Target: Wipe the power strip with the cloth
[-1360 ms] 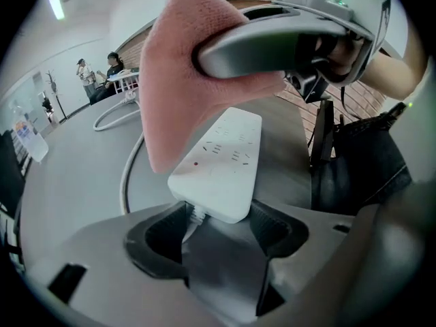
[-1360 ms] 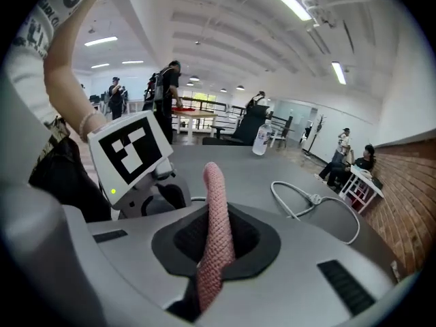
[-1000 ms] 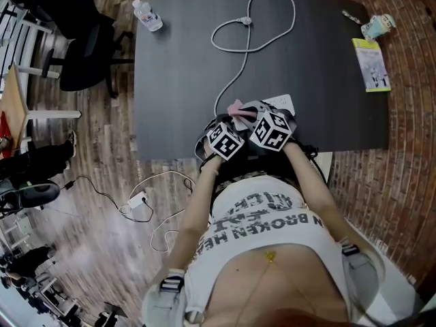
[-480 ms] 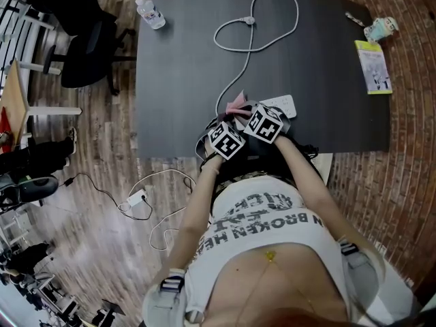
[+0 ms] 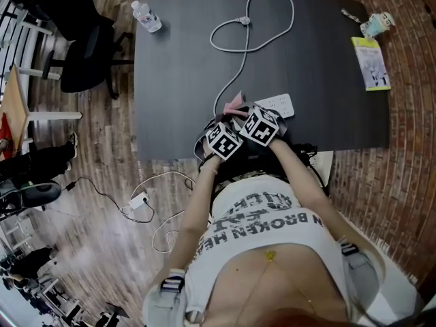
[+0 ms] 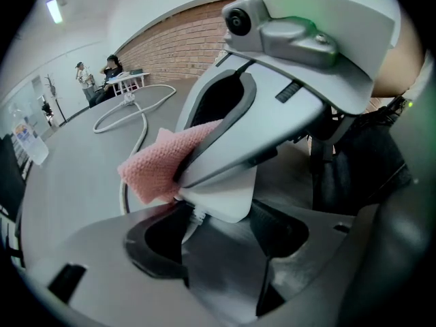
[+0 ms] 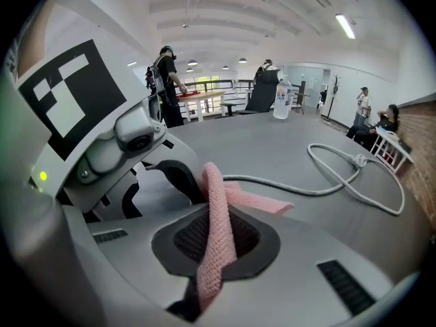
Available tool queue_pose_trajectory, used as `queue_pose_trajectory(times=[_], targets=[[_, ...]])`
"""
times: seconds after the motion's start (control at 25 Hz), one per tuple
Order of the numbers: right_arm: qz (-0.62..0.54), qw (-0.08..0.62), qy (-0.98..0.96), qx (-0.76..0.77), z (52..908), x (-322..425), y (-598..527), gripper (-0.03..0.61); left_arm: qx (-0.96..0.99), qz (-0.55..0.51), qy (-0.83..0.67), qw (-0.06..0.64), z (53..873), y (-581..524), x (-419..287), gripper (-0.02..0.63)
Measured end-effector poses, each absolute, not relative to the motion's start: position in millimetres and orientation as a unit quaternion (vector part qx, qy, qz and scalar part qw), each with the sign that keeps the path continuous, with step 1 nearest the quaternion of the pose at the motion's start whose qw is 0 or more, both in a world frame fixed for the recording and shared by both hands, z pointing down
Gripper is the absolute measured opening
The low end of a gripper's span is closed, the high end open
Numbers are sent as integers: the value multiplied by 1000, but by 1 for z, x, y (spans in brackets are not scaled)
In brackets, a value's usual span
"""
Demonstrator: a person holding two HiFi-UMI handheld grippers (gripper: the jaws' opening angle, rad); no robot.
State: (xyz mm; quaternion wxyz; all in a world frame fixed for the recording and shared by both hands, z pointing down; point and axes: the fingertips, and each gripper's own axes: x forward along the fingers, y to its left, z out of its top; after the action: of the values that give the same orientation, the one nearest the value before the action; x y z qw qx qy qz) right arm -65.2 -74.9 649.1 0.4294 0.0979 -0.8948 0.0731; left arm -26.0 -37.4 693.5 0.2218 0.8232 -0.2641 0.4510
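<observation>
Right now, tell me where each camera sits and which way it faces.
Left gripper view: rides the left gripper, looking along jaws clamped on the power strip's cord end; the right gripper looms above.
Right gripper view: rides the right gripper, looking along jaws shut on the pink cloth across the table; the left gripper shows at left.
Head view: on the person's head, facing steeply down at the table; torso, arms and both grippers show.
Shared: both gripper views catch the cloth and the looped cable.
</observation>
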Motion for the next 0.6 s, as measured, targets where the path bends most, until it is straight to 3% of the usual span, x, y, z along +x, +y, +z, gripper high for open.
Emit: queue_pose_trajectory(times=[0.6], targets=[[67,430,-894,105,649,-53,-75,17,823,453,-262,221,693,-37,-27,275]])
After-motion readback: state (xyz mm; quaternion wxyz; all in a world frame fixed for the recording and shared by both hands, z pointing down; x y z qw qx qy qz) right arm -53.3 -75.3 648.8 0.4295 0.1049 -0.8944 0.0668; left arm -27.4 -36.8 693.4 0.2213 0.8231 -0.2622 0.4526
